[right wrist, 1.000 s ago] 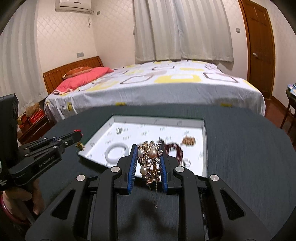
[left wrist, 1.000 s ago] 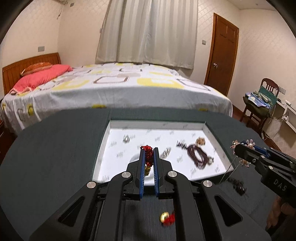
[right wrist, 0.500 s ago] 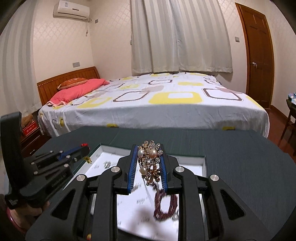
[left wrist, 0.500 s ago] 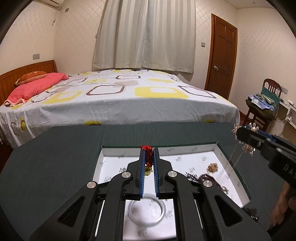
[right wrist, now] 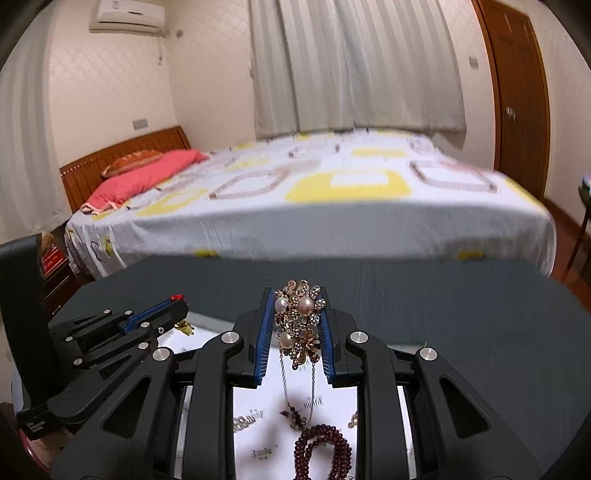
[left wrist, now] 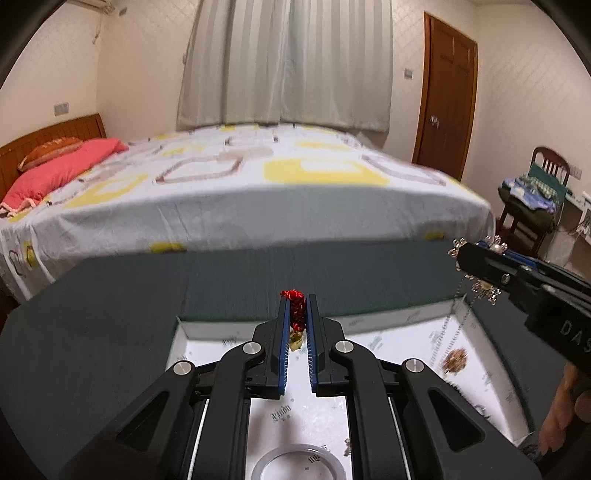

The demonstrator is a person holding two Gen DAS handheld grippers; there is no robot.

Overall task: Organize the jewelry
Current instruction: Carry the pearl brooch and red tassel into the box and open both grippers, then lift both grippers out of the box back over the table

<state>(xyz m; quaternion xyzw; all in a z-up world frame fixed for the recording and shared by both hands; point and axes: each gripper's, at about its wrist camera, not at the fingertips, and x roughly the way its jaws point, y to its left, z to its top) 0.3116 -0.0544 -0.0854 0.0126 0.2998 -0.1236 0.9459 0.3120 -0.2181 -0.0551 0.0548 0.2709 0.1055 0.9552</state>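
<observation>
From the left wrist camera, the left gripper (left wrist: 296, 314) is closed tight on a red beaded ornament (left wrist: 294, 309) with a small gold piece hanging below it, held over the far rim of a white tray (left wrist: 373, 343). Only this view shows the clear bangle (left wrist: 301, 463) lying on the tray floor at the bottom edge and a small gold cluster (left wrist: 455, 360) further right. It also shows the right gripper (left wrist: 476, 264) from the side, with a thin chain dangling from it into the tray, and part of a hand (left wrist: 565, 413) beneath it. Off to the right stands a wooden chair (left wrist: 535, 206) piled with cloth, beside a brown door (left wrist: 445, 107).

From the right wrist camera, the right gripper (right wrist: 297, 317) is narrowly parted and clamped on a gold floral pearl brooch (right wrist: 300, 317), whose chain hangs down toward the tray (right wrist: 258, 424). Only here do a dark red bead bracelet (right wrist: 321, 450) and a small silvery piece (right wrist: 245, 419) on the tray floor appear. The left gripper (right wrist: 177, 301) shows at the left, red ornament at its tip and gold piece below.

Both views share a dark grey table (right wrist: 461, 314) holding the tray, a bed (right wrist: 332, 206) with a patterned white-and-yellow sheet and pink pillow behind it, and pale curtains. An air conditioner (right wrist: 127, 16) on the wall is clear only in the right view.
</observation>
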